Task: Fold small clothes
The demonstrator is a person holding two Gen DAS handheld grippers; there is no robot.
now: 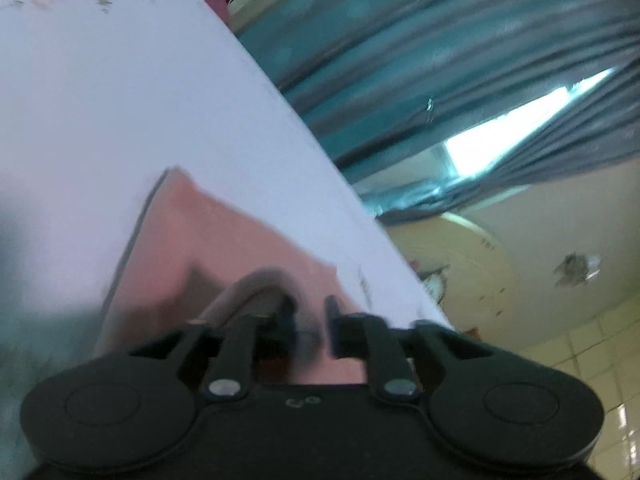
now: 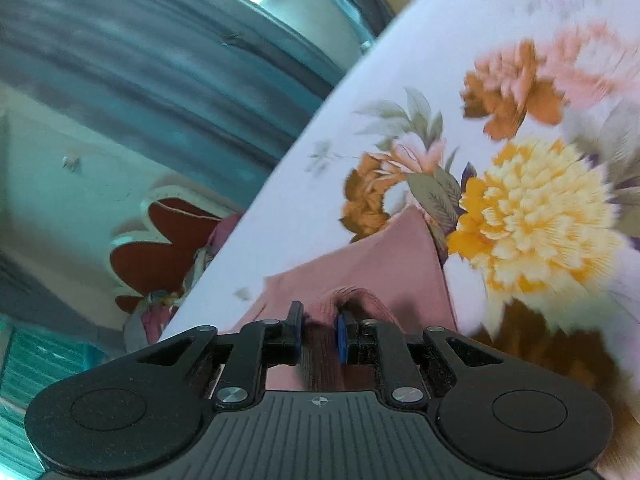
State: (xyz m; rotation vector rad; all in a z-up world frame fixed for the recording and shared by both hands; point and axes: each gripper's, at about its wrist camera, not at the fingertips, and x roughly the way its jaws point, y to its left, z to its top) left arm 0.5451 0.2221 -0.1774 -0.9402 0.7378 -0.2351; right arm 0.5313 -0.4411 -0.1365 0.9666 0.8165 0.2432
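Both grippers worked one soft, floppy pink garment (image 2: pixel 384 264): right gripper (image 2: pixel 320 334) clamped its 6 o'clock fold, left gripper (image 1: pixel 310 320) apart, empty.

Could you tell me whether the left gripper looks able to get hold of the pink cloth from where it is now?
Probably yes: the left gripper is open right over the pink cloth on the floral sheet, with nothing between them, though the picture is blurred.

A white sheet (image 2: pixel 304 200) printed with large flowers (image 2: pixel 532 216) covers the surface. A pink garment (image 2: pixel 380 264) lies flat on it; in the right wrist view the yellow bloom sits at the garment's two o'clock.
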